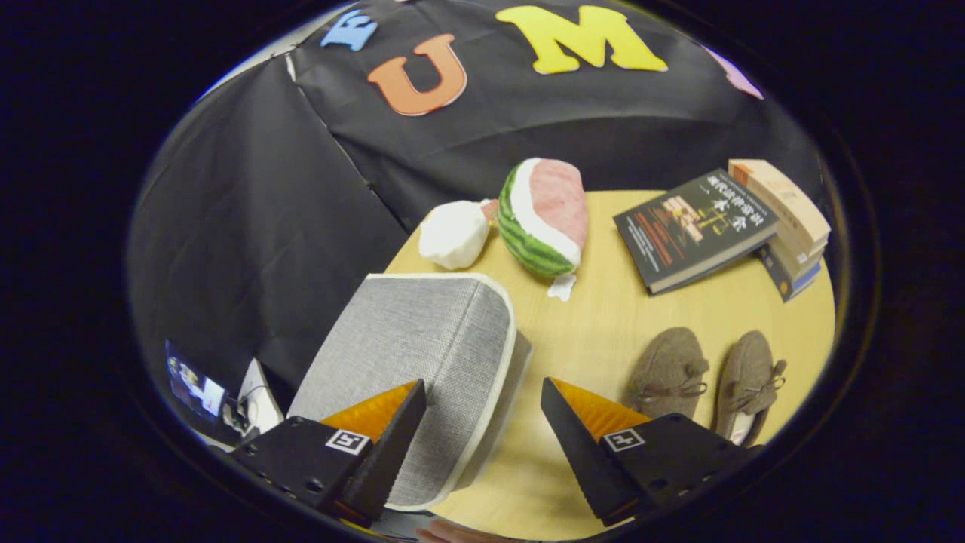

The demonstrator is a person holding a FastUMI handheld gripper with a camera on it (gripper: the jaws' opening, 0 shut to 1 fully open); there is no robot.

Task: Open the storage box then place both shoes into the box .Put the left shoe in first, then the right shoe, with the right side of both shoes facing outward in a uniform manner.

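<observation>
- Black cloth booth wall (249, 226) at the back and to the side; in front of it a light wooden table (603, 324) bearing everything.
- Gripper (482, 392) above the near part of the table, fingers spread wide apart, nothing between the pads, touching nothing.
- Grey fabric storage box (422, 332) with pale edging, lid closed, at about 11 o'clock from the gripper's midpoint; right-hand corner of the box reaching into the gap between the fingers, left finger (384, 430) overlapping its front face in the view.
- Two brown fuzzy shoes (705, 377) with small bows, side by side on the table at about 2 o'clock from the gripper, just beyond the right finger (580, 430), toes pointing away; well apart from the box, bare tabletop between.
- Plush watermelon slice (543, 215) beyond the box at roughly 12 o'clock, near the far table edge.
- White plush lump (454, 235) just beside the watermelon, to its 9 o'clock, touching or nearly so.
- Dark-covered book (693, 226) at about 1 o'clock, leaning on a small stack of books (788, 222) at the far right corner of the table.
- Small screen and pale device (219, 392) at 9 o'clock, off the table, too small to make out.
</observation>
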